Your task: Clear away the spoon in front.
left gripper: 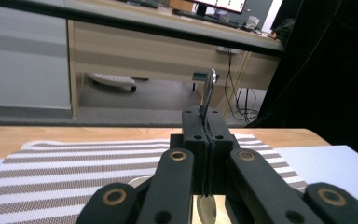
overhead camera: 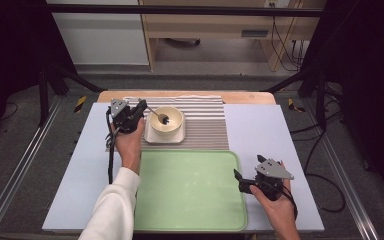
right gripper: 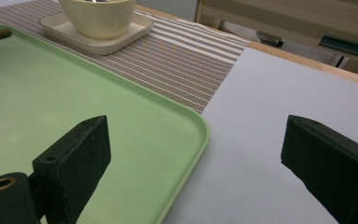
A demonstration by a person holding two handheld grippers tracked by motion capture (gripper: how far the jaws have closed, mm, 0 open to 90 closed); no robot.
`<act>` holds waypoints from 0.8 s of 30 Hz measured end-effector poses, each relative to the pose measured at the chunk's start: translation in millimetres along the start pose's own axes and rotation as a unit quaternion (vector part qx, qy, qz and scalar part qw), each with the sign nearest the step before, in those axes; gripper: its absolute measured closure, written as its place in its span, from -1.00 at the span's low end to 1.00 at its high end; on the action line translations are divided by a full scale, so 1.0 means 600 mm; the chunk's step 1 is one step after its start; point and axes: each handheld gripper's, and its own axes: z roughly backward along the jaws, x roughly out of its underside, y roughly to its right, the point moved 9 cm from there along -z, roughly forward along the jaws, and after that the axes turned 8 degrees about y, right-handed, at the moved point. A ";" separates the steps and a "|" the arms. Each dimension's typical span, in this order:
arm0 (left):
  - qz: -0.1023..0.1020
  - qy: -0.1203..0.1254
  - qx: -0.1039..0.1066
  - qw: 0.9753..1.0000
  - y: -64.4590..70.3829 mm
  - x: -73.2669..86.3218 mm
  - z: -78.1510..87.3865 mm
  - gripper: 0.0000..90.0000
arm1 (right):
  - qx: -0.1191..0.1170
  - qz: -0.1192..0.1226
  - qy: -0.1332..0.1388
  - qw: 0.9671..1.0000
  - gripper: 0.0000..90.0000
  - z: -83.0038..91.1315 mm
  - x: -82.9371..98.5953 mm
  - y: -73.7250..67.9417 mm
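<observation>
Metal spoon (overhead camera: 157,116) pinched by its handle in my left gripper (overhead camera: 139,108), tilted, its head down inside the cream bowl (overhead camera: 167,120) on a square plate (overhead camera: 151,135).

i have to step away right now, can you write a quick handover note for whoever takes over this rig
Left gripper: shut on the metal spoon's handle; the spoon's bowl end sits inside the cream round bowl.
Right gripper: open, holds nothing, at the right edge of the pale green plastic tray.
Things: bowl stands on a cream square plate, on the brown striped placemat.
Done: spoon gripped.
Left: probably moving spoon, bowl and plate onto the tray, which has nothing on it yet.
</observation>
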 end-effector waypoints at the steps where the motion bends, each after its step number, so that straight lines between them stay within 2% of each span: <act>1: -0.001 0.002 0.000 1.000 0.001 -0.004 0.003 0.99 | 0.002 0.002 0.001 1.000 -0.82 0.000 -0.001 0.002; 6: -0.003 0.017 0.020 1.000 0.013 -0.028 0.024 0.99 | 0.012 0.009 0.007 1.000 -0.80 0.001 -0.003 0.009; 10: 0.000 0.028 0.034 0.999 0.020 -0.047 0.043 0.99 | 0.025 0.026 0.022 0.999 -0.76 0.001 -0.009 0.012; 12: 0.005 0.024 0.044 0.999 0.025 -0.052 0.053 0.99 | 0.029 0.034 0.026 0.999 -0.76 0.001 -0.011 0.013; 16: 0.018 0.018 0.075 0.997 0.039 -0.056 0.082 0.99 | 0.033 0.035 0.024 0.999 -0.75 0.001 -0.008 0.014; 17: 0.016 0.016 0.081 0.996 0.042 -0.056 0.091 0.99 | 0.036 0.036 0.023 0.998 -0.75 0.001 -0.007 0.016; 24: 0.022 -0.005 0.102 0.995 0.050 -0.046 0.141 0.99 | 0.055 0.038 0.025 0.997 -0.74 0.005 -0.008 0.026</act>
